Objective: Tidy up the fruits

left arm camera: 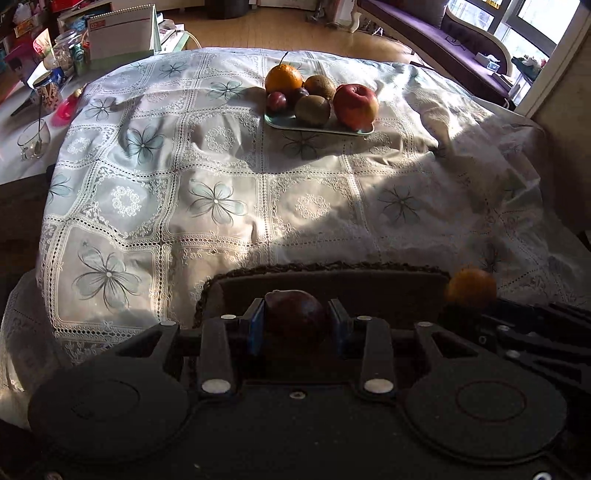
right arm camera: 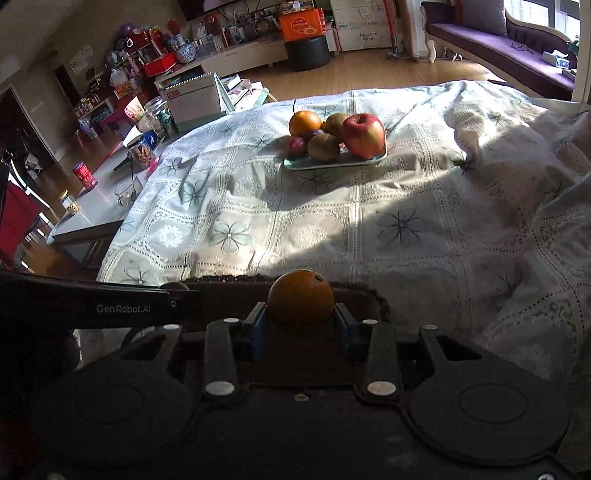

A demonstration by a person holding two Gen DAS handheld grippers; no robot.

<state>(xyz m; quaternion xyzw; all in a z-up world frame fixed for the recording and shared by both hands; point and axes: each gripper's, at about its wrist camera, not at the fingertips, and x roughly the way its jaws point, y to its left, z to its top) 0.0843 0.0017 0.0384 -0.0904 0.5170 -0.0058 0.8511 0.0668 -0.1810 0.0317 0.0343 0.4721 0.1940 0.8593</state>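
Note:
My left gripper [left arm camera: 296, 323] is shut on a dark red plum [left arm camera: 295, 319], held low near the table's front edge. My right gripper [right arm camera: 300, 314] is shut on a small orange [right arm camera: 300, 300], which also shows at the right of the left wrist view as the small orange [left arm camera: 471, 288]. Far across the cloth, a pale green plate [left arm camera: 317, 127] carries an orange [left arm camera: 283, 78], a red apple [left arm camera: 355, 105], two kiwis [left arm camera: 312, 110] and two plums [left arm camera: 277, 101]. The right wrist view shows the same plate [right arm camera: 332, 162] and apple [right arm camera: 364, 134].
A white lace tablecloth with flower prints [left arm camera: 221, 199] covers the table. A dark cushion with a braided edge [left arm camera: 332, 277] lies under both grippers. At the far left stand jars [right arm camera: 142, 151], a glass cup [left arm camera: 33, 138], a red can [right arm camera: 85, 175] and a calendar [left arm camera: 122, 33].

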